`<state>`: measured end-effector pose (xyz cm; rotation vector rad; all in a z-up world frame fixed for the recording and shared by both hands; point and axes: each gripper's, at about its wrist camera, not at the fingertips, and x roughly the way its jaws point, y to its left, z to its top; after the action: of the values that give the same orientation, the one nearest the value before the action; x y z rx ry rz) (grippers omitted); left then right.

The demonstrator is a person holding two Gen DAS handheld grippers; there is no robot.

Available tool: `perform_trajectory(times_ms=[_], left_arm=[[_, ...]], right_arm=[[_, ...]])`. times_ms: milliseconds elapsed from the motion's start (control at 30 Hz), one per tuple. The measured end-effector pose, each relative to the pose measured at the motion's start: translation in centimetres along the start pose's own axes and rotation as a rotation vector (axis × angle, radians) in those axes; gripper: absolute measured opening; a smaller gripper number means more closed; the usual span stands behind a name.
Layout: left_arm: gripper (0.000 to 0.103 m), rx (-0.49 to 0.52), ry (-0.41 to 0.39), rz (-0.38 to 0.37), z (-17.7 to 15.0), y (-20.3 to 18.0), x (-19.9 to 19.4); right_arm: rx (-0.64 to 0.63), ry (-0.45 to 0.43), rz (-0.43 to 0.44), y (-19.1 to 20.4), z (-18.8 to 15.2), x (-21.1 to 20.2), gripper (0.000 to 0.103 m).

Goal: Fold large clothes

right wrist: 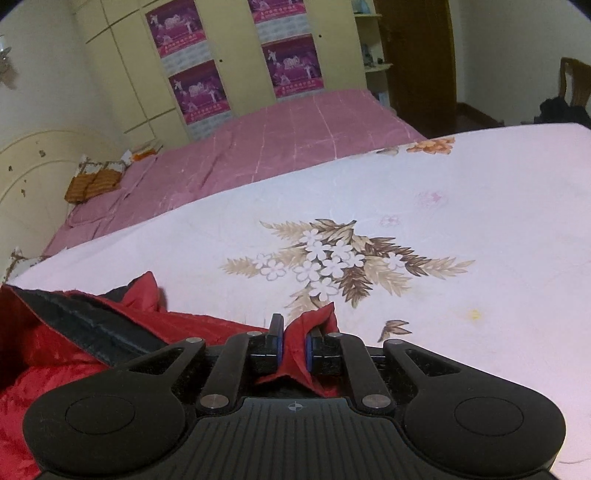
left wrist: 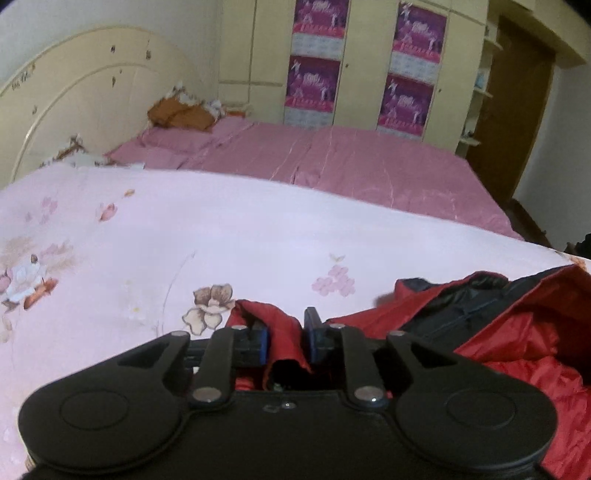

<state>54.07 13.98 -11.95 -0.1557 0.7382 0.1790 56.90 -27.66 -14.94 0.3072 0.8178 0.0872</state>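
While the red jacket (left wrist: 498, 332) lies bunched on the floral sheet (left wrist: 221, 229) of the bed, you hold a fold of it in each gripper. Your left gripper (left wrist: 286, 336) has its jaws closed on a red edge of the jacket, and the rest of the jacket spreads to the right of this gripper, with its black lining (left wrist: 461, 314) showing. Your right gripper (right wrist: 293, 343) also has its jaws closed on a red fold; here the jacket (right wrist: 55, 350) lies to the left of the gripper. Beyond the jacket the sheet is bare, then comes a pink cover (left wrist: 369, 162), and behind that cover a wardrobe (left wrist: 365, 74) with purple posters (left wrist: 317, 22).
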Motion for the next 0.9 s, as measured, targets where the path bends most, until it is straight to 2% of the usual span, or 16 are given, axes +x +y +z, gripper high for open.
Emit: perform_trajectory(times_ms=[33, 100, 133, 167, 200, 233, 267, 300, 400, 500, 567, 633, 700, 767, 833, 900], left_arm=[[0.021, -0.015, 0.010, -0.004, 0.2, 0.3, 0.0], [0.025, -0.073, 0.031, -0.032, 0.6, 1.3, 0.1], [0.027, -0.109, 0.035, -0.053, 0.9, 1.7, 0.1], [0.033, -0.150, 0.032, -0.077, 1.1, 2.4, -0.2], [0.047, -0.184, 0.020, -0.097, 1.3, 2.8, -0.5], [0.057, -0.203, 0.004, -0.108, 1.3, 3.1, -0.8], [0.078, -0.214, -0.025, -0.103, 1.4, 3.2, -1.4], [0.095, -0.207, -0.057, -0.091, 1.4, 3.0, -1.9], [0.096, -0.153, -0.156, -0.092, 1.4, 2.6, -4.2], [0.092, -0.097, -0.181, -0.092, 1.0, 1.5, -5.7], [0.085, -0.013, -0.162, -0.124, 0.2, 0.0, -6.3], [0.076, 0.081, -0.126, -0.139, -0.6, -1.9, -6.1], [0.069, 0.146, -0.087, -0.148, -1.7, -3.7, -5.3], [0.064, 0.162, -0.070, -0.129, -2.8, -4.7, -4.3], [0.064, 0.164, -0.084, -0.090, -3.3, -4.9, -3.5], [0.063, 0.160, -0.078, -0.053, -3.7, -4.6, -2.5]], right_arm=[[0.010, 0.001, 0.001, 0.1, 0.2, 0.1, 0.009], [0.043, -0.006, 0.015, -0.2, 0.4, 0.1, 0.021], [0.060, -0.018, 0.019, -0.3, 0.5, -0.1, 0.037], [0.077, -0.036, 0.015, -0.5, 0.5, -0.3, 0.045], [0.085, -0.046, 0.020, -0.6, 0.6, -0.5, 0.050], [0.089, -0.053, 0.024, -0.6, 0.8, -0.7, 0.067], [0.088, -0.071, 0.011, -0.5, 0.9, -1.0, 0.093], [0.084, -0.107, -0.011, -0.4, 0.9, -1.5, 0.099], [0.071, -0.153, -0.018, -0.1, 1.3, -2.6, 0.100], [0.019, -0.205, -0.029, 0.8, 1.0, -4.1, 0.094], [-0.047, -0.206, -0.015, 2.1, 0.6, -4.5, 0.065], [-0.113, -0.176, 0.012, 3.9, -0.3, -4.2, 0.052], [-0.180, -0.139, 0.034, 6.1, -1.4, -3.3, 0.052], [-0.229, -0.125, 0.036, 8.2, -2.5, -2.3, 0.052], [-0.263, -0.107, 0.046, 9.8, -3.6, -1.2, 0.052], [-0.311, -0.103, 0.014, 10.6, -4.5, 0.2, 0.052]])
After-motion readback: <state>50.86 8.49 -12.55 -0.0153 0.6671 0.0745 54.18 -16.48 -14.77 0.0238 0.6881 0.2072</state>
